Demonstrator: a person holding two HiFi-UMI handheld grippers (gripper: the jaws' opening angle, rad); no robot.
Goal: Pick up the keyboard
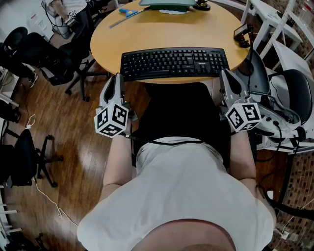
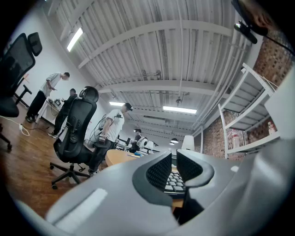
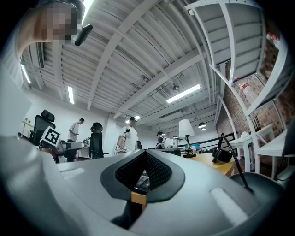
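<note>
A black keyboard [image 1: 174, 62] lies along the near edge of the round wooden table [image 1: 147, 32]. My left gripper [image 1: 117, 79] hovers just below the table edge by the keyboard's left end. My right gripper [image 1: 226, 76] hovers by its right end, and neither touches it. In the left gripper view the left gripper [image 2: 174, 162] is shut to a narrow slit with nothing in it, and the keyboard [image 2: 178, 182] shows beyond the pads. The right gripper [image 3: 145, 157] has its pads meeting, empty, with a strip of keyboard [image 3: 142, 180] behind them.
Black office chairs [image 1: 46, 56] stand left of the table and another chair [image 1: 297, 95] at the right. A white shelf frame [image 1: 274, 22] and a small black device [image 1: 242, 33] are at the far right. A blue tool [image 1: 128, 12] lies at the table's back. People stand further off.
</note>
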